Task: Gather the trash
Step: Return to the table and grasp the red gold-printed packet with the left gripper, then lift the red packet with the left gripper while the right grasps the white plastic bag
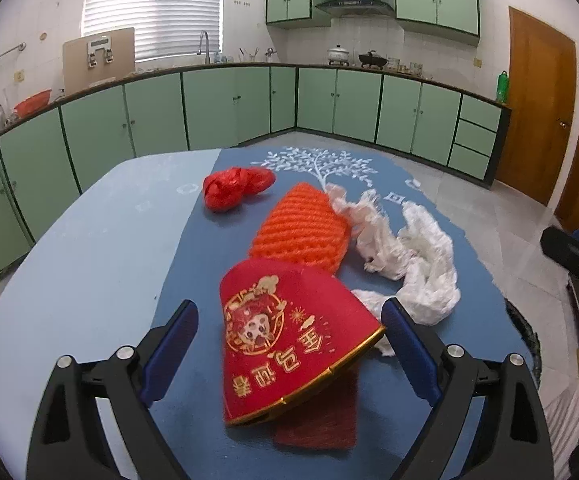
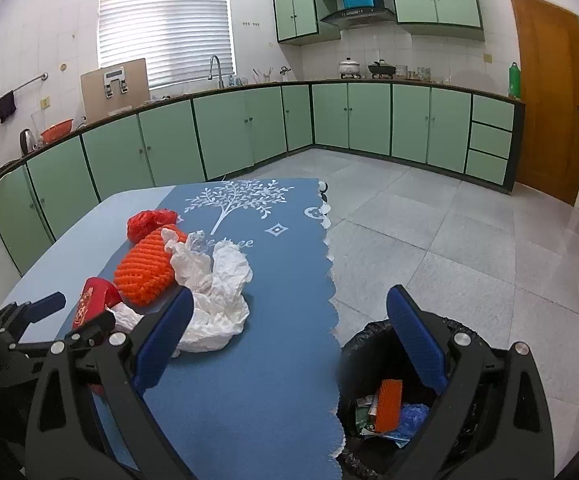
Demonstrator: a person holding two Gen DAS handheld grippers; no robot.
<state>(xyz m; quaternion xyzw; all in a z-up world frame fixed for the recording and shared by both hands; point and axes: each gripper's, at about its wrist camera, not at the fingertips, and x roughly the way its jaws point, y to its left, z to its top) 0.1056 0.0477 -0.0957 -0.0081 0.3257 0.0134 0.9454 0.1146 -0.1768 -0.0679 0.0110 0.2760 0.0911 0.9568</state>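
Observation:
A red paper cup with gold print (image 1: 289, 340) lies tipped between the fingers of my open left gripper (image 1: 289, 344), over a dark red piece (image 1: 317, 416) on the blue cloth. Behind it lie orange foam netting (image 1: 301, 228), a crumpled red plastic bag (image 1: 233, 188) and white crumpled plastic (image 1: 413, 264). My right gripper (image 2: 289, 344) is open and empty, above the table's right edge and the black-lined trash bin (image 2: 369, 344), which holds an orange piece (image 2: 387, 404) and wrappers. The right view also shows the cup (image 2: 91, 300), netting (image 2: 145, 272) and white plastic (image 2: 217, 296).
The table (image 1: 89, 240) has a blue cloth with a white tree print (image 2: 249, 360). Green kitchen cabinets (image 1: 229, 104) line the far walls, with a wooden door (image 2: 549, 96) at right. Tiled floor (image 2: 429, 240) lies right of the table.

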